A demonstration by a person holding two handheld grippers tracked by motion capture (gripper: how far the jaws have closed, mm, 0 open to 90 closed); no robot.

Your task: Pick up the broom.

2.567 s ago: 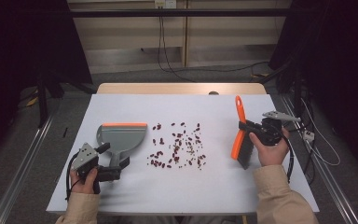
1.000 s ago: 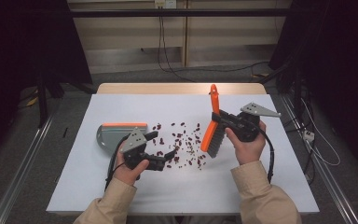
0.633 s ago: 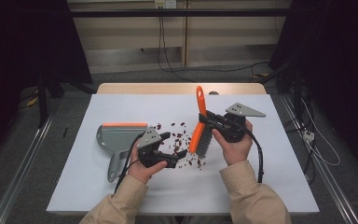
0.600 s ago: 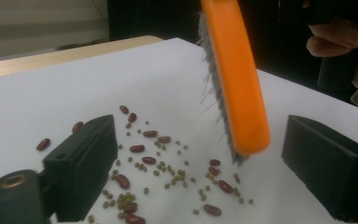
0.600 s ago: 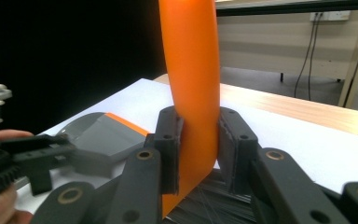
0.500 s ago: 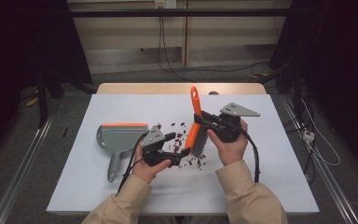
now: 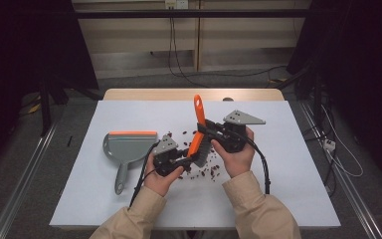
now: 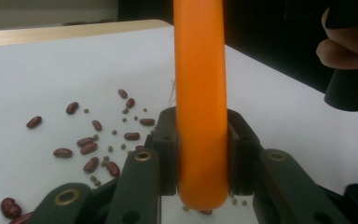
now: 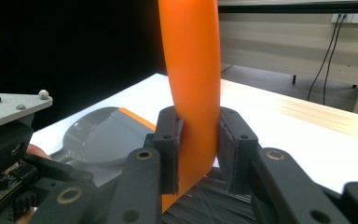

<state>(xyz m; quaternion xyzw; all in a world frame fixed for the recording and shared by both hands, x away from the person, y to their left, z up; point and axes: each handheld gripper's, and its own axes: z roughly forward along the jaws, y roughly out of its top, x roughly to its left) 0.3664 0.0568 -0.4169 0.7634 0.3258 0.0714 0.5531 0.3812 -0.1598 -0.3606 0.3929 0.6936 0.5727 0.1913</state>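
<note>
A hand brush with an orange handle (image 7: 198,112) and dark bristles stands tilted over the middle of the white table. My right gripper (image 7: 205,132) is shut on the handle (image 9: 193,70) just above the bristles (image 9: 209,205). My left gripper (image 7: 191,158) comes in from the left and its jaws have just been closing; they now press on the lower end of the orange handle (image 8: 200,93). Red beans and small green ones (image 8: 88,149) lie scattered under and around the brush (image 7: 210,173).
A grey dustpan (image 7: 127,147) with an orange lip lies flat on the left of the table (image 7: 288,189), its handle toward the front edge. It also appears behind my right jaws (image 9: 98,140). Cables trail from both grippers toward the front edge.
The right hand carried the brush leftward from the table's right side to the middle. The left hand came right from beside the dustpan, and its jaws closed on the brush handle.
</note>
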